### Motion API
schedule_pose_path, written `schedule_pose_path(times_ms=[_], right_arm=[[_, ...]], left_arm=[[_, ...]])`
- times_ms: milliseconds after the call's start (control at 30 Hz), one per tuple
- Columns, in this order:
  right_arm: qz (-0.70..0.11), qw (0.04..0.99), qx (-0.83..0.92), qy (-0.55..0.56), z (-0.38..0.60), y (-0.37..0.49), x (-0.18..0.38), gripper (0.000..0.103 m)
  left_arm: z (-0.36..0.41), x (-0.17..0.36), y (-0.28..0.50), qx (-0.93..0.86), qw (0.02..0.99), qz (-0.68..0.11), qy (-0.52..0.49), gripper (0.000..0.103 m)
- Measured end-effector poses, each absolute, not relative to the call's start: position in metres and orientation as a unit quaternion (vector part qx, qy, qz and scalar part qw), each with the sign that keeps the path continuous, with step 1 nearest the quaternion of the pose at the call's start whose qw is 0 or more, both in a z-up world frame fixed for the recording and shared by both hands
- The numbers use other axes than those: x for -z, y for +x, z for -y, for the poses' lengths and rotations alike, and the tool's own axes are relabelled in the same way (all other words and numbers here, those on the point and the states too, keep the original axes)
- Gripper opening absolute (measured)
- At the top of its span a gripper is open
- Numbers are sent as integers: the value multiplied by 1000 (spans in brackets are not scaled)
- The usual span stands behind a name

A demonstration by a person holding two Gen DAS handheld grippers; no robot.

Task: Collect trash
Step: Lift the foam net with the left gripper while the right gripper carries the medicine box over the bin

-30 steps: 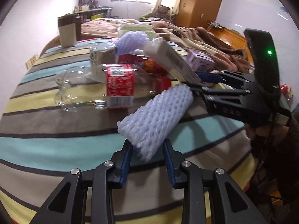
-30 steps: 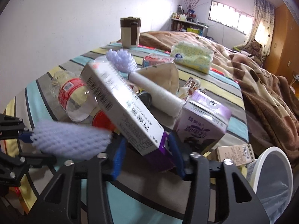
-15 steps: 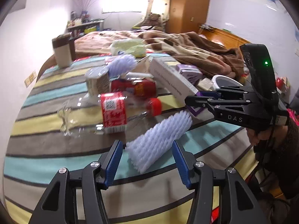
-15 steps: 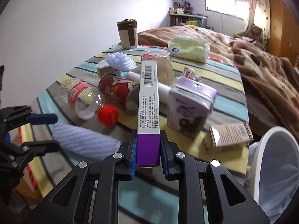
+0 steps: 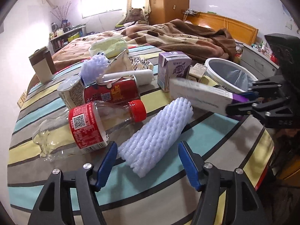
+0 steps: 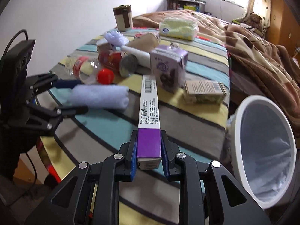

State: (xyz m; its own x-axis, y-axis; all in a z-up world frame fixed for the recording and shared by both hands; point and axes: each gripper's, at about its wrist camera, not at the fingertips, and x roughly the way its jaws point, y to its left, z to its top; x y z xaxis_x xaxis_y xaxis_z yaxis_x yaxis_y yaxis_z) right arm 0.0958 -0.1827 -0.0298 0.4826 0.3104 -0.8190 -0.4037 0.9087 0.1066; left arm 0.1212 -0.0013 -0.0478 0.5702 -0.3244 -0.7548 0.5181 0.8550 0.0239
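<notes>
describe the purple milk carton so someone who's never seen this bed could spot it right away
On the striped bedspread, look just in front of the white trash bin, past the flat brown packet. The milk carton stands upright there, the only lilac box with a folded top; the trash around it lies flat.

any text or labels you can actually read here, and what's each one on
"DAS": partly legible on the right gripper body, left wrist view.
Long white and purple box: barcode and small print, too small to read.
Red bottle label: QR code, text unreadable.
Purple carton, red can, flat packet: print blurred.
</notes>
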Motion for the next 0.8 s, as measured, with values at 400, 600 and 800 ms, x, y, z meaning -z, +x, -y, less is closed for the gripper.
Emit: schedule_pose_path(times_ms=[400,600,800], right_arm=[[-458,867,-189,-57,178,108,38,56],[-453,871,-173,-72,175,110,48,45],[-458,869,-180,-52,181,107,50,24]], left_arm=[[20,45,127,266,866,-391,160,70],[33,45,130,267,865,-382,185,70],[50,52,138,282,851,-388,214,70]])
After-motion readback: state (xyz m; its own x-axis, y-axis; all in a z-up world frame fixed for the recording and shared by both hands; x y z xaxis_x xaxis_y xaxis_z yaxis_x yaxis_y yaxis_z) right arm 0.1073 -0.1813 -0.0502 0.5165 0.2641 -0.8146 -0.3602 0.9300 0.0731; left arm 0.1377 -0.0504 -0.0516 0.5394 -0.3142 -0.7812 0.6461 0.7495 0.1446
